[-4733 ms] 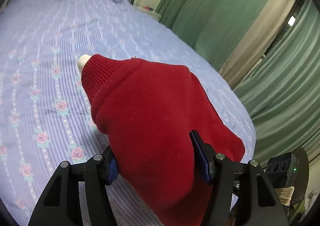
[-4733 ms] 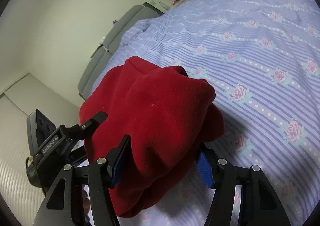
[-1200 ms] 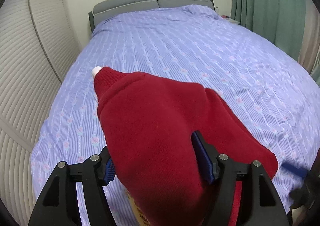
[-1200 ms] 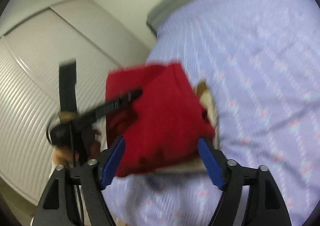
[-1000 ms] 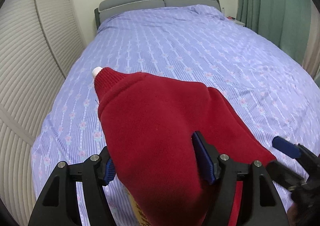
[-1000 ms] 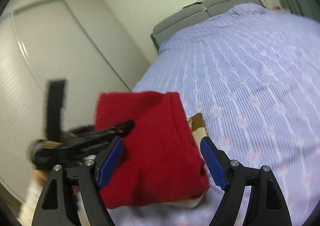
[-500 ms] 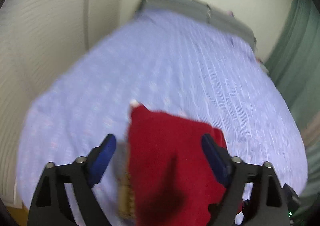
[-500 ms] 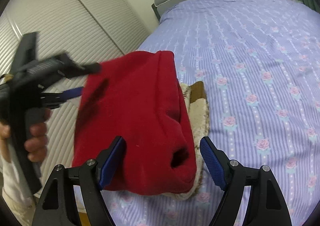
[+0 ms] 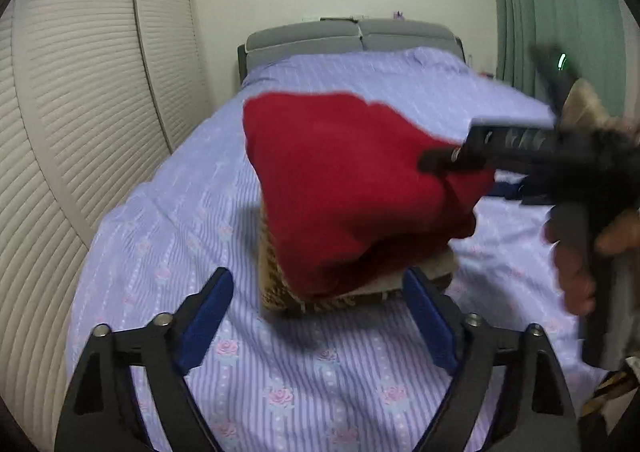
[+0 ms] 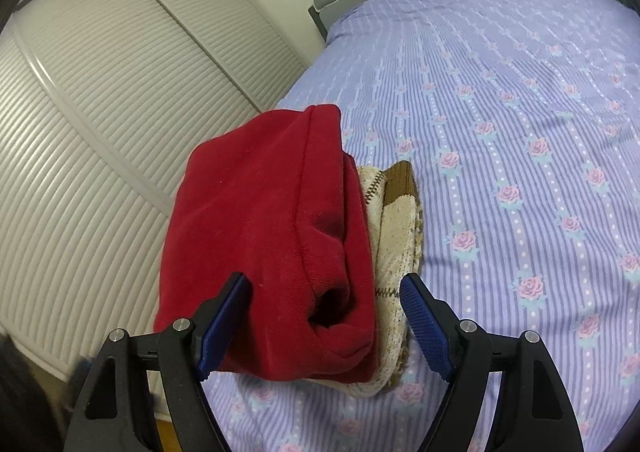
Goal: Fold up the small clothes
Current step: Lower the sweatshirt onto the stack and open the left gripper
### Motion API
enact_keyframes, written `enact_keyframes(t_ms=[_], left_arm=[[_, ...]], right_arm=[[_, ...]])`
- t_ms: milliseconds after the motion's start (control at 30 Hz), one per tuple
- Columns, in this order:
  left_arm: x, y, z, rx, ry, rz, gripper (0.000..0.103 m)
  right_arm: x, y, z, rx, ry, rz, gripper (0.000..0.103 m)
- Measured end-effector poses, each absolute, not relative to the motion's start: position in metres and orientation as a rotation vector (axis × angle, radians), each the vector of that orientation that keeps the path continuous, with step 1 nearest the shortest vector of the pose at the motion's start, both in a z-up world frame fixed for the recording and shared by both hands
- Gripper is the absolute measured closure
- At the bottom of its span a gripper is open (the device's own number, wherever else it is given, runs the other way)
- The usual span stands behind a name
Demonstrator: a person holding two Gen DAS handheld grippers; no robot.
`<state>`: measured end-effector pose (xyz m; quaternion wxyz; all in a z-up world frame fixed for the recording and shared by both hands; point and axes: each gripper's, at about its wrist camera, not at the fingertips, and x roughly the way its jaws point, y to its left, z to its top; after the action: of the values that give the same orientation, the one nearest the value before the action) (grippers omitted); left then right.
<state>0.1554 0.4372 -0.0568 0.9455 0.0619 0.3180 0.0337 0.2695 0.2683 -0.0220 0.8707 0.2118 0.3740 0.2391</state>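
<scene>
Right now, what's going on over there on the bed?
A person with tongs in each hand is folding small clothes. The folded red sweater lies on a folded beige and brown knit on the flowered bedsheet. The left tongs are open and clear of the pile, their jaws having just been closing. The right tongs straddle the sweater's near end without squeezing it.

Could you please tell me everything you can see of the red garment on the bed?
The red garment looks like soft fleece, folded into a thick, rounded bundle with a stitched seam and a dark opening at its near end. It lies on a folded brown-and-cream knit near the edge of the floral bedspread. The right tongs stand open around its near end; the left tongs are open, clear of it.
</scene>
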Motion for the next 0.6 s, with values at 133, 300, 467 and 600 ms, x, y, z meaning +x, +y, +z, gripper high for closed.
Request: enact_keyframes(t_ms=[133, 300, 467, 600], left_arm=[[0.177, 0.45, -0.068, 0.04, 0.648, 0.093, 0.052], [0.188, 0.461, -0.054, -0.016, 0.629, 0.05, 0.061], [0.208, 0.49, -0.051, -0.103, 0.644, 0.081, 0.061], [0.211, 0.499, -0.059, -0.115, 0.666, 0.104, 0.054]], right_arm=[[0.268, 0.263, -0.022, 0.446, 0.777, 0.5, 0.024], [0.268, 0.262, -0.024, 0.434, 0.767, 0.522, 0.039], [0.264, 0.272, -0.021, 0.437, 0.769, 0.552, 0.046], [0.262, 0.284, -0.026, 0.428, 0.785, 0.583, 0.046]])
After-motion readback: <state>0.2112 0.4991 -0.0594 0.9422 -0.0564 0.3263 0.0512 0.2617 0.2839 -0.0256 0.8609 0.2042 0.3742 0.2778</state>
